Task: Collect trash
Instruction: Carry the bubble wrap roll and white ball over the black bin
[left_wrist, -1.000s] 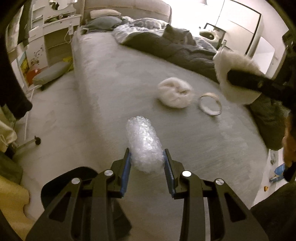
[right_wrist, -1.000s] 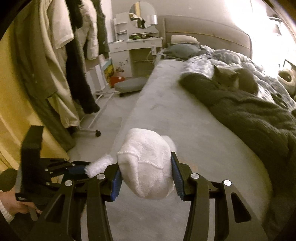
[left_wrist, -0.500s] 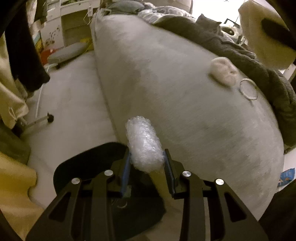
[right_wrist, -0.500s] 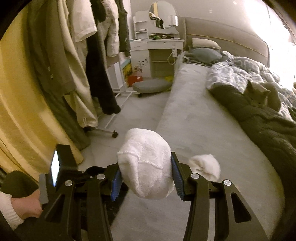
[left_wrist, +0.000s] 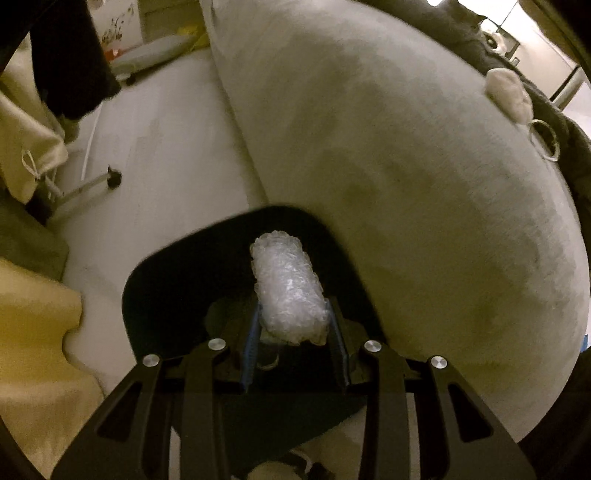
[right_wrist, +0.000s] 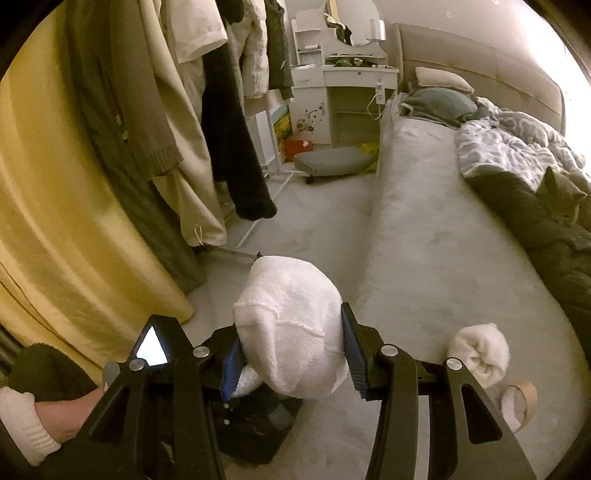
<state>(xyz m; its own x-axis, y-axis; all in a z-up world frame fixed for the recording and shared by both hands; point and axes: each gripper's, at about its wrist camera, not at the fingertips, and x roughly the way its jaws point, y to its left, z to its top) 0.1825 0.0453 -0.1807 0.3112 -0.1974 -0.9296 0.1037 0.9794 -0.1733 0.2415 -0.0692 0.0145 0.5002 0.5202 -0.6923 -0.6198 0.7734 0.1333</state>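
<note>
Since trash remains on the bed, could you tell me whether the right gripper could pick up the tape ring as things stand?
Probably not yet: the right gripper is shut on a white cloth wad that fills its fingers. The tape ring lies uncovered on the bed.

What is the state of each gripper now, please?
Left gripper: closed on the bubble wrap roll.
Right gripper: closed on the white towel bundle.

A grey bed (right_wrist: 436, 236) carries a white wad (right_wrist: 480, 352) beside a tape ring (right_wrist: 519, 404).
</note>
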